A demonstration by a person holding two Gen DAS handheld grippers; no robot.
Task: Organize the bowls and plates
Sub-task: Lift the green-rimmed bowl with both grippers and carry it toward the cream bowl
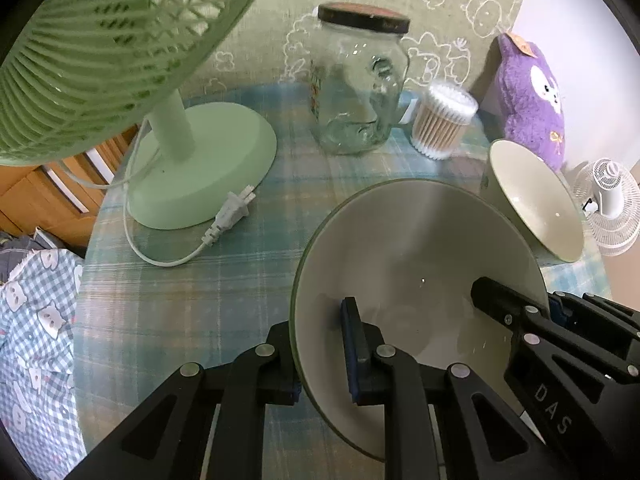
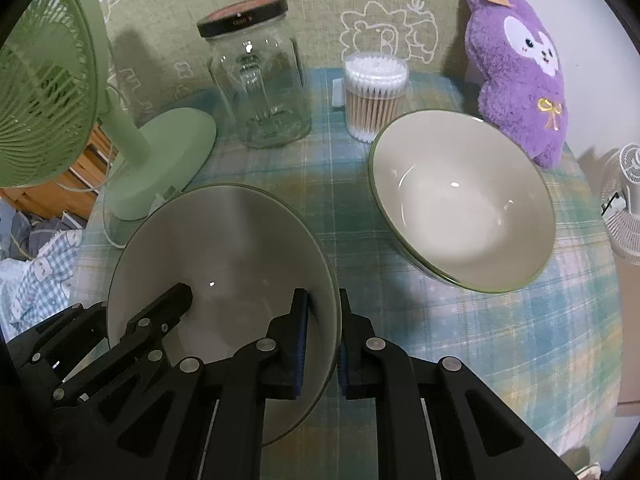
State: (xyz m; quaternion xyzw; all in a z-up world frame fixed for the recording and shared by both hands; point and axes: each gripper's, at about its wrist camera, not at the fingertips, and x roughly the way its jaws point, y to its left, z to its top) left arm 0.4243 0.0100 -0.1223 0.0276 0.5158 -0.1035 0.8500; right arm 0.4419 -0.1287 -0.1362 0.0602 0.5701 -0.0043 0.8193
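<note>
Two white bowls with green rims are on the plaid tablecloth. Both grippers hold the near bowl [image 1: 420, 248], which also shows in the right wrist view [image 2: 224, 248]. My left gripper [image 1: 324, 344] is shut on its left rim, one finger inside and one outside. My right gripper [image 2: 324, 340] is shut on its right rim the same way; its finger [image 1: 504, 304] shows inside the bowl in the left wrist view. The second bowl [image 2: 460, 200] stands empty at the right, and shows at the right edge of the left wrist view [image 1: 532, 196].
A green desk fan [image 1: 200, 160] with its loose plug [image 1: 232, 216] stands at the left. A lidded glass jar [image 2: 256, 80], a cotton swab tub [image 2: 374, 96] and a purple plush toy [image 2: 516, 72] line the back. The table edge [image 2: 600, 320] curves at right.
</note>
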